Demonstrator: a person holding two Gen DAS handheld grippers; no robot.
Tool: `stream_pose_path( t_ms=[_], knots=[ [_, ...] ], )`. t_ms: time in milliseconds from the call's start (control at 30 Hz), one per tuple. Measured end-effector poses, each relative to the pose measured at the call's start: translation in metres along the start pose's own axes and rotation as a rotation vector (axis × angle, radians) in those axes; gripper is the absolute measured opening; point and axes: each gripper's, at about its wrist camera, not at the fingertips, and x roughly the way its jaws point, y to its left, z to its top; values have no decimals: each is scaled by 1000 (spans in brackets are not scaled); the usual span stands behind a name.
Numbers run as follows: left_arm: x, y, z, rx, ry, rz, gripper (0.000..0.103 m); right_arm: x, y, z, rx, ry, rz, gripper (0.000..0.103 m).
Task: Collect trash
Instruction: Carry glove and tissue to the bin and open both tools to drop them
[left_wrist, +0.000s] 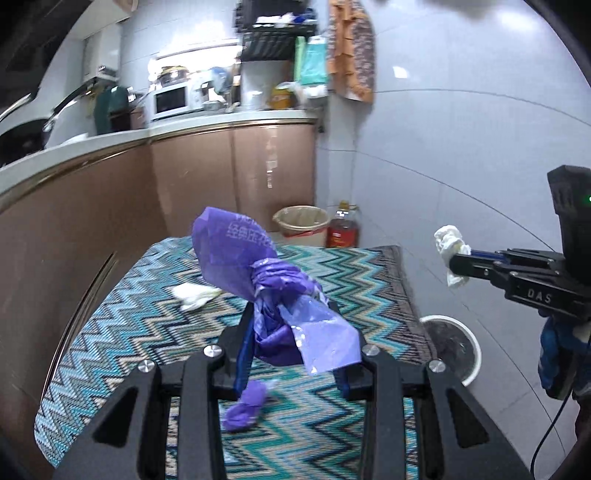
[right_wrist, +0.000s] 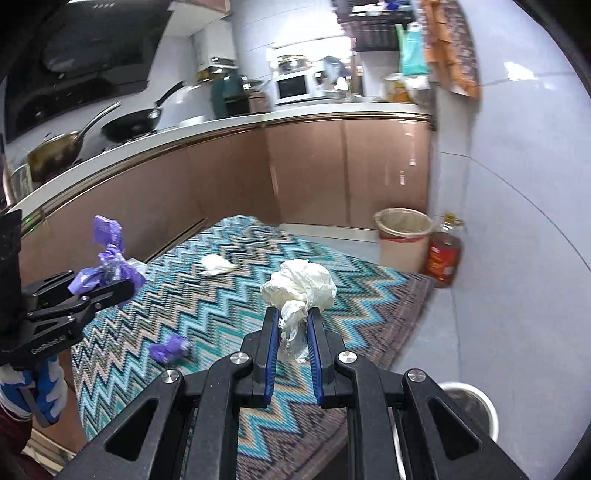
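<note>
Left tool (left_wrist: 291, 332) is up off the floor, its jaws clamped on a crumpled purple plastic bag (left_wrist: 258, 273), which bulges up and spills out over both fingers. Over in the right wrist view that same tool shows at the left edge, purple plastic bunched at its tips.

Right tool (right_wrist: 291, 332) is clenched on a wad of white tissue (right_wrist: 301, 286); the wad balloons above the blue finger pads (right_wrist: 274, 343) and a tail of it hangs down between them. From the left camera the same wad sits at the tip of the right tool, held in the air over the grey tiled floor (left_wrist: 461, 166).

Down below, a zigzag-patterned mat (right_wrist: 229, 295) in teal, black and beige covers the floor. Two bits of trash lie on it: a small purple scrap (right_wrist: 170, 349) near the close edge, and another white tissue (right_wrist: 216, 265) farther out, well apart from the scrap.

Against the far wall stands a lined waste bin (right_wrist: 402, 238), with a bottle of amber oil (right_wrist: 445, 254) just beside it, right in the corner. A white-rimmed round bowl (left_wrist: 454, 347) sits on the tiles off the mat's right edge. Behind it all runs the counter (right_wrist: 332, 110), carrying a microwave (right_wrist: 293, 86) and pans (right_wrist: 133, 127).
</note>
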Motion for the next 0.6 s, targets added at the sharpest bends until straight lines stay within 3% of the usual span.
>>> stream_pose_path(
  t_ms=[300,600],
  knots=[
    [33,-88,11,144,53,-113,33,-32,-73,-35,116,8,-110,14],
    [99,-183,10,265,192,-260,34,-36,-148,-80,253,66,-208,15]
  ],
)
